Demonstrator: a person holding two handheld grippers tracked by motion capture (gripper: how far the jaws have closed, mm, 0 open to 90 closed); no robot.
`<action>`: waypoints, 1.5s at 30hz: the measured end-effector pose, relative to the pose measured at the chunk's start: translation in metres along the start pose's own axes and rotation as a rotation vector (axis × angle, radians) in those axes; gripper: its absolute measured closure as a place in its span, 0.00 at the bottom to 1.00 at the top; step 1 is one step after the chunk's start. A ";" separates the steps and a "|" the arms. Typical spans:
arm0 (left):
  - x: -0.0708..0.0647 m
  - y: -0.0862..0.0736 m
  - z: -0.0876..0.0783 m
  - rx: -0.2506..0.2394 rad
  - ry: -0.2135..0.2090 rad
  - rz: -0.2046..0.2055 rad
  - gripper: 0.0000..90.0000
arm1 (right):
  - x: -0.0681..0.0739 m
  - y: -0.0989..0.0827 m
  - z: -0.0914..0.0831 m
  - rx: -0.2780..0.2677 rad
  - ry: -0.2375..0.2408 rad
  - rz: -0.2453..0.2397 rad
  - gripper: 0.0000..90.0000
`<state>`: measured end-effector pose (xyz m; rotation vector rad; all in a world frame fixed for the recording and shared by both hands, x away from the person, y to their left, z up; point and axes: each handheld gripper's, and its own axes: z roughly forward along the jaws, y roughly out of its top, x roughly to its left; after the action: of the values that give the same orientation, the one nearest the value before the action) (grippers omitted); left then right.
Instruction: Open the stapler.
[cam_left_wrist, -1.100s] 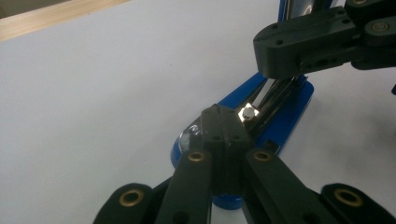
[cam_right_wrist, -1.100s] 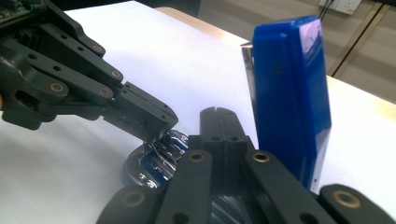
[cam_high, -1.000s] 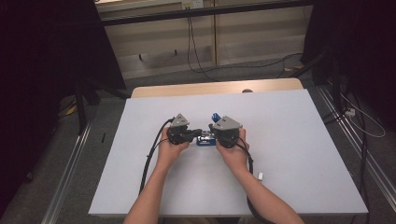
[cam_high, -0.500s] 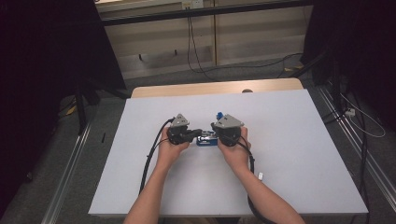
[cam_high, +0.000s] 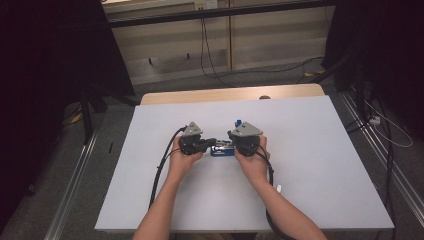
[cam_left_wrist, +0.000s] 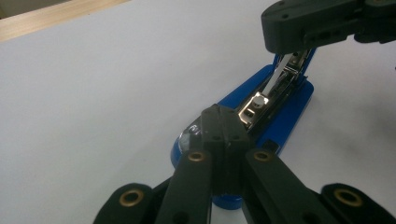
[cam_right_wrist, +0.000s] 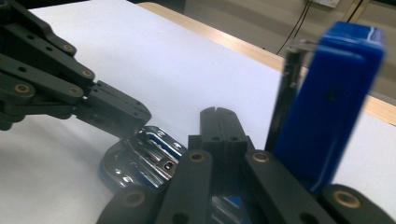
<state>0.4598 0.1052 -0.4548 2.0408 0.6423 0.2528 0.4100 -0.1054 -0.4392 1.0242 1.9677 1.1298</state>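
A blue stapler (cam_high: 221, 148) with shiny silver metal inside is seen on a plain white table (cam_high: 310, 150) edged with pale wood. Both the left gripper (cam_high: 210, 144) and right gripper (cam_high: 231, 145) are black, topped with grey plates.

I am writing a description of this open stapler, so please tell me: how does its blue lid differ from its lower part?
The blue lid stands upright, while the lower part lies flat on the table. The lid shows plain blue plastic. The lower part carries a shiny metal track along its middle. Both parts share the same blue colour.
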 end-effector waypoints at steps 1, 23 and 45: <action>0.000 0.000 0.000 0.000 -0.001 -0.001 1.00 | 0.000 0.000 0.000 0.000 0.000 0.000 1.00; 0.000 0.000 0.000 0.002 0.005 0.008 1.00 | -0.004 -0.001 -0.003 0.007 -0.014 -0.010 1.00; 0.000 0.000 0.000 0.006 0.004 0.009 1.00 | -0.017 -0.009 -0.010 0.019 -0.035 0.003 1.00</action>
<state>0.4597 0.1050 -0.4544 2.0495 0.6374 0.2610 0.4076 -0.1266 -0.4411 1.0509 1.9534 1.0896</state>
